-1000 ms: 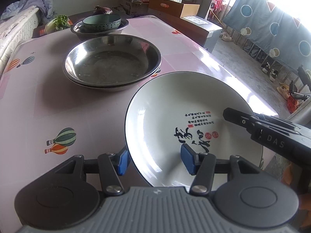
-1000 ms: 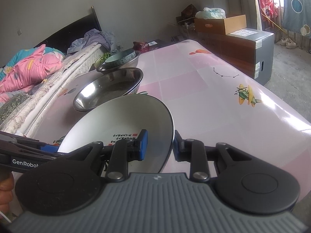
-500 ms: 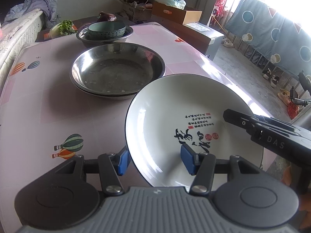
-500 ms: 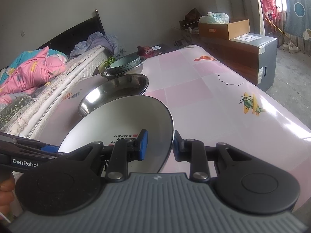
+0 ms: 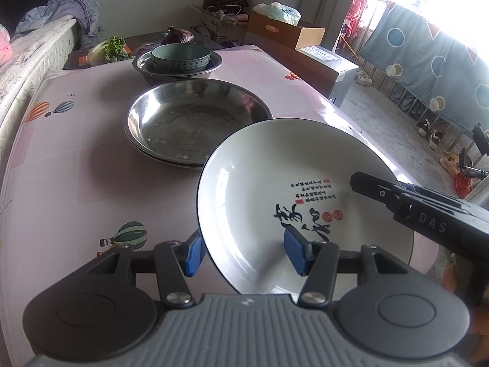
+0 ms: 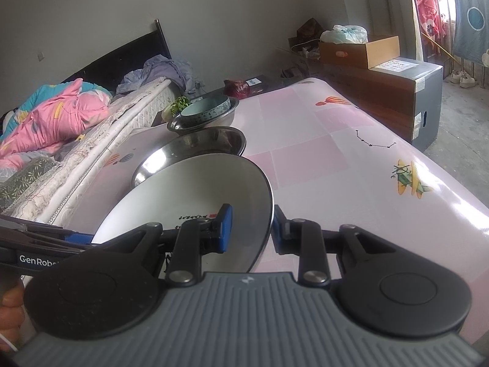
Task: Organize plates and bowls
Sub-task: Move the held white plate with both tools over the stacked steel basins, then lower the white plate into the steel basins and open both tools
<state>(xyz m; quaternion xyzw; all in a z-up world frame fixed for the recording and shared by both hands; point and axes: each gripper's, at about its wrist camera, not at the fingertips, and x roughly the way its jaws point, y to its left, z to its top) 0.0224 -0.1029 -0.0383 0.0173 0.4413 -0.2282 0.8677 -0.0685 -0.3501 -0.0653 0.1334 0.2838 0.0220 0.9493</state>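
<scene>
A white plate (image 5: 275,189) with black writing on it is held up above the pink surface (image 5: 76,183), tilted, with a claw on each side. The left claw (image 5: 244,252) pinches the plate's near rim with one blue pad under it and one on top, and the right claw (image 6: 251,229) pinches the other rim the same way. Just behind the plate sits a big shiny metal bowl (image 5: 195,122), and farther back a green bowl (image 5: 181,58) sits inside another metal bowl (image 5: 211,67).
</scene>
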